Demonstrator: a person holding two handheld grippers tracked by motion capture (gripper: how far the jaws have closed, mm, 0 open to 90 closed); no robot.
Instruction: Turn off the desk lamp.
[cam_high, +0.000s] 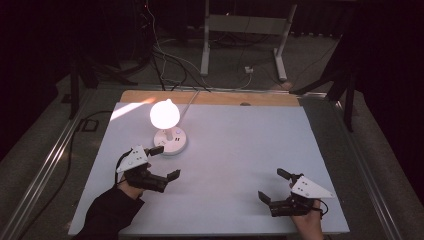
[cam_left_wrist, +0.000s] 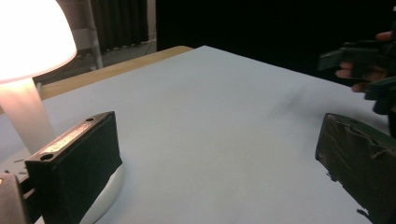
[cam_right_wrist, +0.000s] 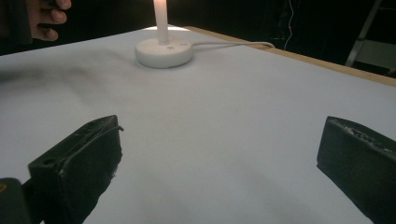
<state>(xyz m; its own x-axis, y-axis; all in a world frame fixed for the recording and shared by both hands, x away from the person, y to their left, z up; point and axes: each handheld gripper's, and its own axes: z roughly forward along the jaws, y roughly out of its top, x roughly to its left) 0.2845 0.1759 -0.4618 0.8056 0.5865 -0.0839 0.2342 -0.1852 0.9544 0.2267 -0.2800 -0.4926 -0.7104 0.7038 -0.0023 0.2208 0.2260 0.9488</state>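
White table lamp (cam_high: 167, 125) lit, standing on the pale table (cam_high: 240, 150) toward its far left, cord (cam_high: 189, 102) running off the far edge | left gripper (cam_high: 163, 161) jaws wide apart, holding nothing, just beside the lamp base | right gripper (cam_high: 274, 184) jaws wide apart, holding nothing, near right corner, well apart from lamp

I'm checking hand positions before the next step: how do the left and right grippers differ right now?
The left gripper sits close beside the lit lamp, near its base; the right gripper is far from it, by the table's near right corner. Both have their jaws spread wide and hold nothing.
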